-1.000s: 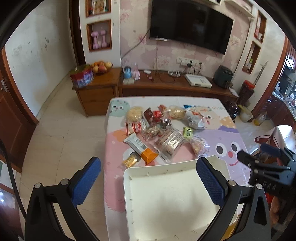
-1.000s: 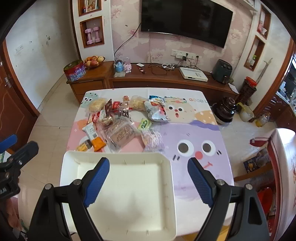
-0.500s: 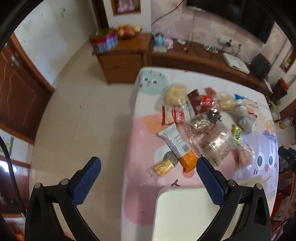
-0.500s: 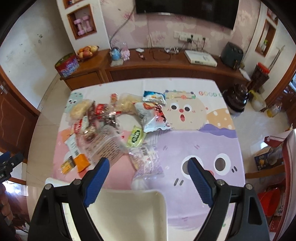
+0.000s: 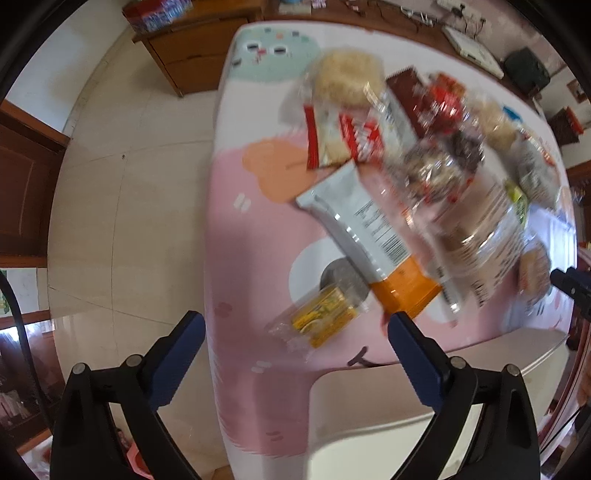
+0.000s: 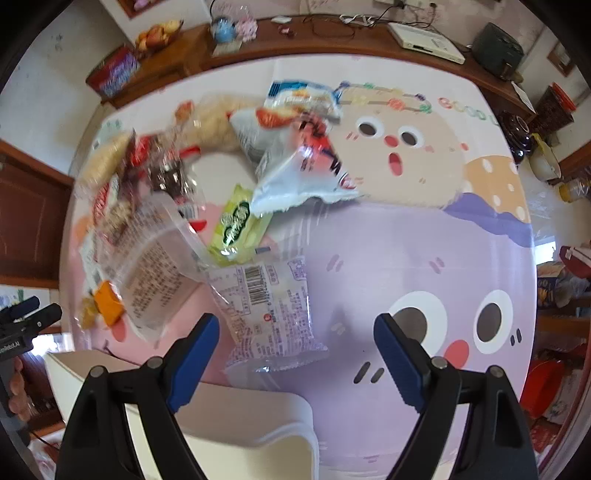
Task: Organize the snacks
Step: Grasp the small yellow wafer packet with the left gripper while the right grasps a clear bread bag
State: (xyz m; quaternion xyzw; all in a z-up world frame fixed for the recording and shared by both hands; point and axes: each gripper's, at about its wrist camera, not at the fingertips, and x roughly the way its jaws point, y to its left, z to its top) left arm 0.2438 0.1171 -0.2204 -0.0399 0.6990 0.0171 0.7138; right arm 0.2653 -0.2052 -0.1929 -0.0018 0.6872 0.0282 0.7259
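The snacks lie in a loose heap on the table (image 6: 406,229), which wears a cartoon-printed cloth, and the white tray (image 6: 236,417) at the table's near edge serves as the landmark. Just beyond the tray's far rim, in the right wrist view, lies a clear packet with a barcode (image 6: 269,310), and past it a green-labelled packet (image 6: 236,225) and a white bag with red print (image 6: 299,166). To the left of these a large clear bag with printed text (image 6: 155,273) overlaps its neighbours. In the left wrist view a small yellow snack in clear wrap (image 5: 321,319) sits nearest the tray (image 5: 424,406), with a white and orange pouch (image 5: 373,236) slanting away just behind it, and red-and-white packets (image 5: 343,136) and a pale round cake (image 5: 347,77) farther off. The left gripper (image 5: 295,332) hovers with its jaws spread wide over the yellow snack, holding nothing. The right gripper (image 6: 295,332) hovers likewise wide apart and empty, above the barcode packet. Well beyond the tray, past the table's far edge, runs a wooden sideboard (image 6: 332,40) carrying a fruit bowl (image 6: 159,33) and a red tin (image 6: 114,74).
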